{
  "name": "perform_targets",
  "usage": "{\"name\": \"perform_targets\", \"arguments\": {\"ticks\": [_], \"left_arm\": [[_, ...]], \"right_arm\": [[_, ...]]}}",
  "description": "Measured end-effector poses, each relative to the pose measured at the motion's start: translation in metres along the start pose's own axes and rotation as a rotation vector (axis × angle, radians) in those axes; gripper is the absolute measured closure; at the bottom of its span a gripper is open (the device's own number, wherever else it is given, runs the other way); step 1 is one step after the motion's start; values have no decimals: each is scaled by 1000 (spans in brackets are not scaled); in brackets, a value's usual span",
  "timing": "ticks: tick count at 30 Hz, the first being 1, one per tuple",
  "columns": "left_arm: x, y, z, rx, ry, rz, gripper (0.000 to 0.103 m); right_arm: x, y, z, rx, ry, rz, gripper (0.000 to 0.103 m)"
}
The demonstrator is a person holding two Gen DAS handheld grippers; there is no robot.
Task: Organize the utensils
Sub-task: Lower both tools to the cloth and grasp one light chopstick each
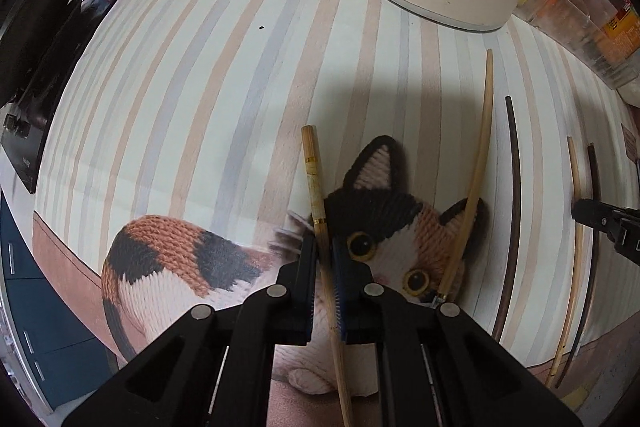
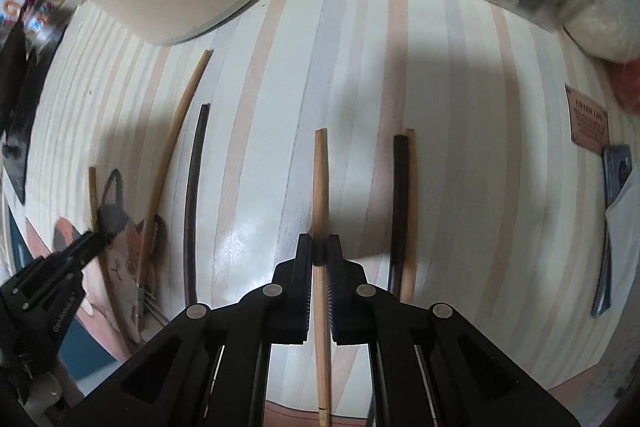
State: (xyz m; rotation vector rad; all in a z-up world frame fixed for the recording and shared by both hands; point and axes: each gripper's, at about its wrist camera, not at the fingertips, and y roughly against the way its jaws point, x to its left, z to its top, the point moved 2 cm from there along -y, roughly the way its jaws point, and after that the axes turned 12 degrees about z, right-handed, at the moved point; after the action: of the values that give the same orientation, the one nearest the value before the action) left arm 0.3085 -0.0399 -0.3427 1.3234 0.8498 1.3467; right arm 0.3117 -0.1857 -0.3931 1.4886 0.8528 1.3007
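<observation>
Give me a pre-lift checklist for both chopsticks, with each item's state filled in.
1. Left hand-held gripper shut on the gold-banded chopstick: ok.
2. Right hand-held gripper shut on the plain light chopstick: ok.
3. Gold-banded chopstick clear of the long light chopstick beside it: ok, a gap shows.
4. Plain light chopstick clear of the dark-and-light pair to its right: ok.
5. Grip near each stick's middle: cannot tell, the lower ends run out of view.
6. Placemat flat under the sticks: ok.
</observation>
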Motion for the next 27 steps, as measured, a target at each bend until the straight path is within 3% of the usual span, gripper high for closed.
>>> {"name": "perform_targets", "arguments": {"ticks": [27], "left_arm": [[-4,1,2,-15,-9,16,97]], "right_arm": [[10,-7,2,13,55,-46,96]]}}
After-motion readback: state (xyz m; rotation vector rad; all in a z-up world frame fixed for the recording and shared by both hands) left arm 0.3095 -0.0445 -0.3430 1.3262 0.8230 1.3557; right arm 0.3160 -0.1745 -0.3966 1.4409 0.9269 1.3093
